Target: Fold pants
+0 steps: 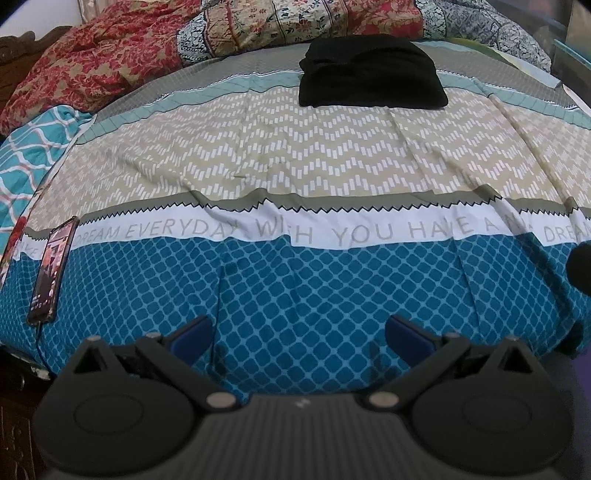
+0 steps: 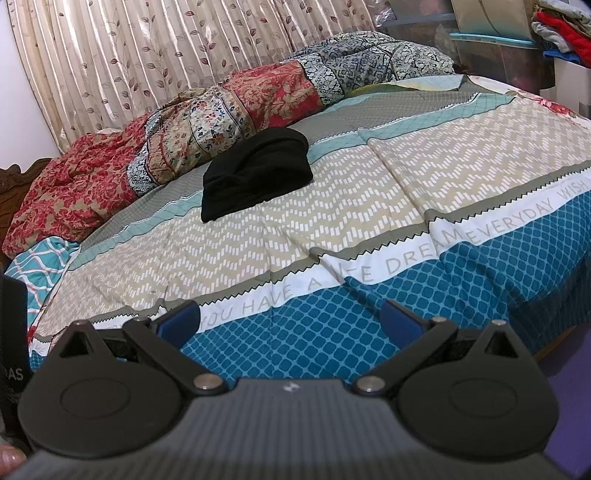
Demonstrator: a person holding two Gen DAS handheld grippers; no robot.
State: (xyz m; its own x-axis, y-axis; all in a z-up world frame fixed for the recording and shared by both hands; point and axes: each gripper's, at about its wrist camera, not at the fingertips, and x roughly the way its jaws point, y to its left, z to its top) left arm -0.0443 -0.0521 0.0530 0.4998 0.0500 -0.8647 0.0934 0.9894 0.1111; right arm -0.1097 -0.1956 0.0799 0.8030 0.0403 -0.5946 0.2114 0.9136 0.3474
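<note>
Black pants (image 1: 373, 72), folded into a compact bundle, lying on the bed (image 1: 295, 166) in the upper middle of the left wrist view, on the border between the teal stripe and the beige zigzag band. Same bundle (image 2: 255, 173) left of center in the right wrist view, just in front of a heap of crumpled patterned quilts (image 2: 207, 122).

Left gripper (image 1: 297, 332) at the bottom of its frame, released, 2 blue fingers (image 1: 194, 330) spread wide with nothing between them, hanging over the blue diamond-print part of the sheet, well apart from the pants. Right gripper (image 2: 290, 315) likewise released and empty, blue fingers (image 2: 400, 317) wide apart, low in its frame above the white strip of printed lettering and the blue print, also well apart from the pants.

Phone (image 1: 51, 269) with a lit screen lying at the left edge of the left wrist view, a cable trailing from its lower end. Leaf-print curtain (image 2: 147, 55) across the upper left of the right wrist view. Stacked clothes (image 2: 561, 33) in the upper right corner. Fingertip of a hand (image 2: 9, 459) at the lower left corner.
</note>
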